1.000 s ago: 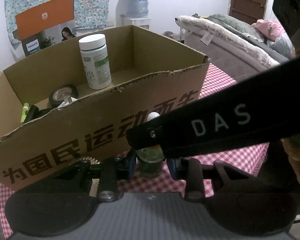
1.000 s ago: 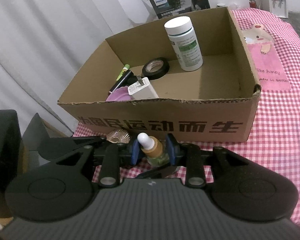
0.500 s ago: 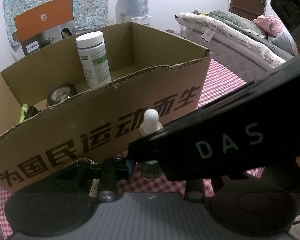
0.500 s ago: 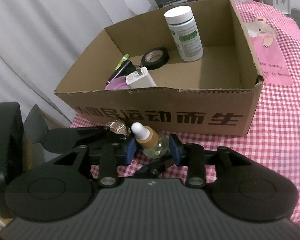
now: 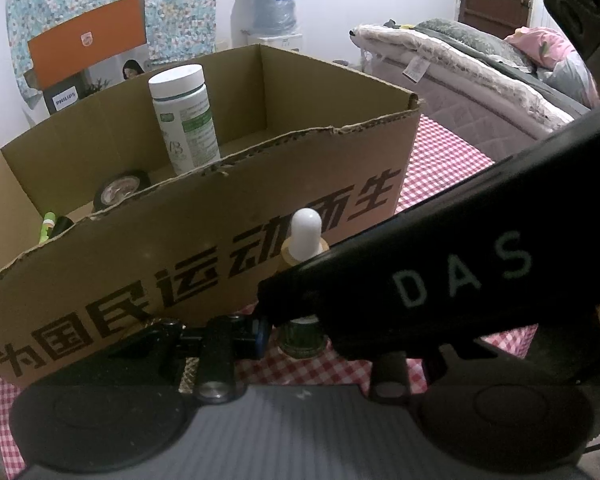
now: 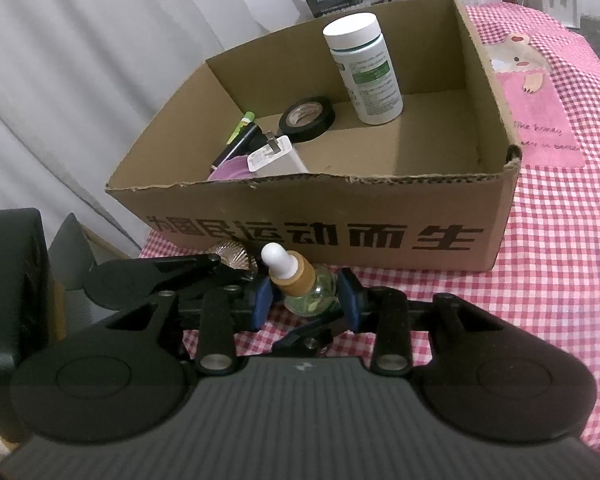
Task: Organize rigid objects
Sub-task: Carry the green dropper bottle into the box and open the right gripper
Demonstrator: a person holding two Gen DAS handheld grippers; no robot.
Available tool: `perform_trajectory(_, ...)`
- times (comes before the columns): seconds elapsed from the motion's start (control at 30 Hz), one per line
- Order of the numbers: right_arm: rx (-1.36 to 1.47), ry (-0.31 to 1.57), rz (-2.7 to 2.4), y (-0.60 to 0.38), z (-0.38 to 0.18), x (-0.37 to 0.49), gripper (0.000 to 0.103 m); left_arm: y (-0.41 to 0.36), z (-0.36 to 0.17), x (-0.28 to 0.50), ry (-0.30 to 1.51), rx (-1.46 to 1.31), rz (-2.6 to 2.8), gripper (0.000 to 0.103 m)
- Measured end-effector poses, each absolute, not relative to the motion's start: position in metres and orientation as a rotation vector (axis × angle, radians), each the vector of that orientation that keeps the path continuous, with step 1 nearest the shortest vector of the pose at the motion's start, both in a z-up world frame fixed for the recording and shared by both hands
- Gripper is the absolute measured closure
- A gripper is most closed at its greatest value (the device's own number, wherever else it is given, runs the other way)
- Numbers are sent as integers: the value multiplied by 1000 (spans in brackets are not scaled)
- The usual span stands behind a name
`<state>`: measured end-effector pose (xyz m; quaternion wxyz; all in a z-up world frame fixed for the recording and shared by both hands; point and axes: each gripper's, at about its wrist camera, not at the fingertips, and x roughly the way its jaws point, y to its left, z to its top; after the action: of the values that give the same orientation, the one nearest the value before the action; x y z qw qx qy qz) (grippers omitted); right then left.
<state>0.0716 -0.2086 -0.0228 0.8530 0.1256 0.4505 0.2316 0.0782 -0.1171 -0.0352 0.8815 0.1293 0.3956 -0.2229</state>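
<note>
A small glass dropper bottle (image 6: 300, 280) with a white bulb and tan collar sits between the blue pads of my right gripper (image 6: 306, 300), which is shut on it just above the checked cloth in front of the cardboard box (image 6: 380, 204). In the left wrist view the same bottle (image 5: 306, 236) shows before the box (image 5: 140, 264). My left gripper (image 5: 300, 338) is just below it; its right finger is hidden behind the right gripper's black arm (image 5: 440, 280), so I cannot tell how its jaws stand.
The box holds a white pill bottle (image 6: 364, 68), a black tape roll (image 6: 307, 119), a white charger (image 6: 276, 158), a green pen (image 6: 240, 126) and a purple item (image 6: 230, 170). A ribbed shell-like piece (image 6: 230, 254) lies at the box's front left. A pink checked cloth (image 6: 560, 240) covers the table.
The dropper bottle has risen in my right gripper and come up against the box's front wall. The right gripper's arm crosses more of the left wrist view.
</note>
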Motion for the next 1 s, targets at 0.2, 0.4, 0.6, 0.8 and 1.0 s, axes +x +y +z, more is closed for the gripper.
perform_trajectory(0.2, 265, 939, 475, -215, -20, 67, 71, -123, -35, 75, 814, 285, -483, 70)
perform_trajectory(0.4, 282, 942, 464, -222, -21, 65, 69, -128, -37, 71, 802, 307, -501, 70)
perform_trajectory(0.6, 283, 938, 463, -223, -22, 64, 69, -131, -38, 72, 800, 322, -507, 69)
perform_trajectory(0.8, 297, 941, 471, -225, -24, 65, 68, -131, -40, 72, 798, 318, -502, 69)
perform_trajectory(1.0, 288, 944, 475, -224, -24, 63, 68, -130, -39, 69, 798, 311, -497, 70)
